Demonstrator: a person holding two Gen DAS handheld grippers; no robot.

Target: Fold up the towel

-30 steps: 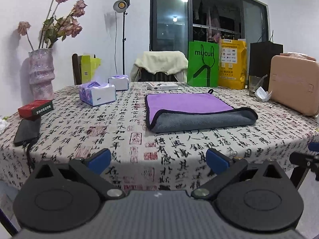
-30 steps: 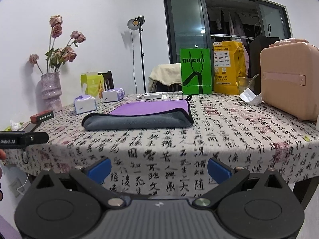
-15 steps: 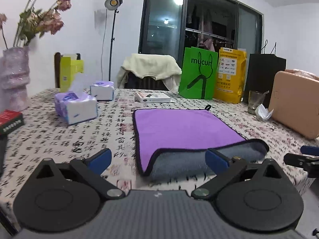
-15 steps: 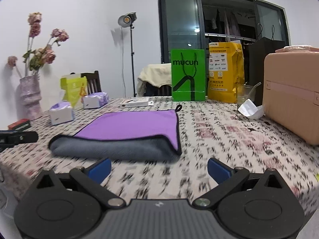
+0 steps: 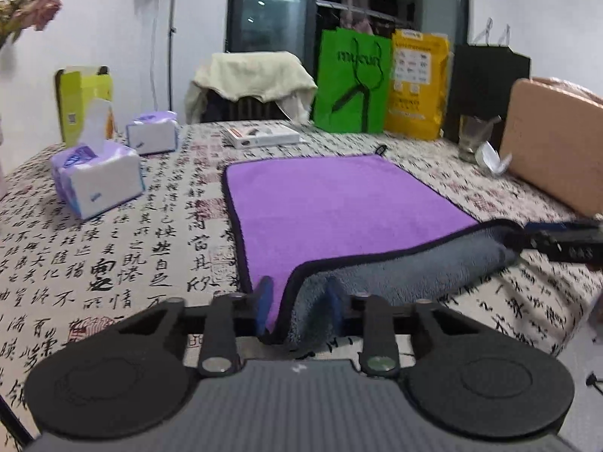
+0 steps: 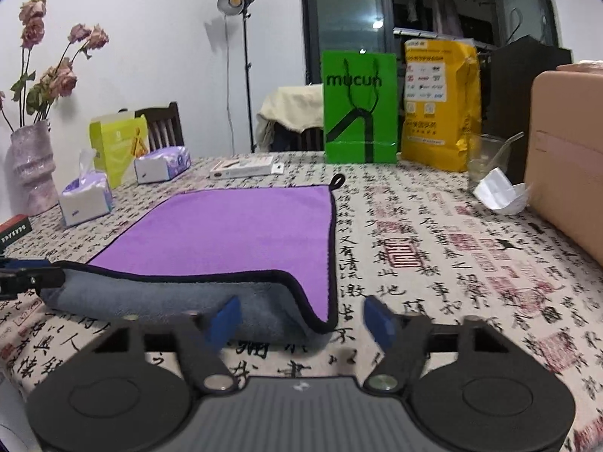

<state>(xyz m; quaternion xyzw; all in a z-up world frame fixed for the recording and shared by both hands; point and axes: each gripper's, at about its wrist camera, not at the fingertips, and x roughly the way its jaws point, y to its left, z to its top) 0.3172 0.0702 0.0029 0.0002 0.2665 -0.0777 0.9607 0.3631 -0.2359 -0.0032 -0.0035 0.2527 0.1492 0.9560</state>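
Observation:
A purple towel (image 5: 331,203) with a grey underside and black trim lies folded on the patterned tablecloth; it also shows in the right wrist view (image 6: 233,233). My left gripper (image 5: 299,303) is shut on the towel's near left corner at the grey folded edge. My right gripper (image 6: 303,320) is partly open around the towel's near right corner, its fingers either side of the black-trimmed edge, not clamped. The right gripper's tip (image 5: 557,241) shows at the towel's far right end in the left wrist view.
Two tissue boxes (image 5: 98,180) stand left of the towel, a flat white box (image 5: 264,136) behind it. A green bag (image 6: 360,107), a yellow bag (image 6: 439,103), a glass (image 6: 486,156) and a pink case (image 6: 565,158) line the back and right. A vase (image 6: 30,165) stands far left.
Both grippers moved forward over the table edge to the towel's near corners. The left gripper closed on the left corner. The right gripper's fingers narrowed around the right corner.

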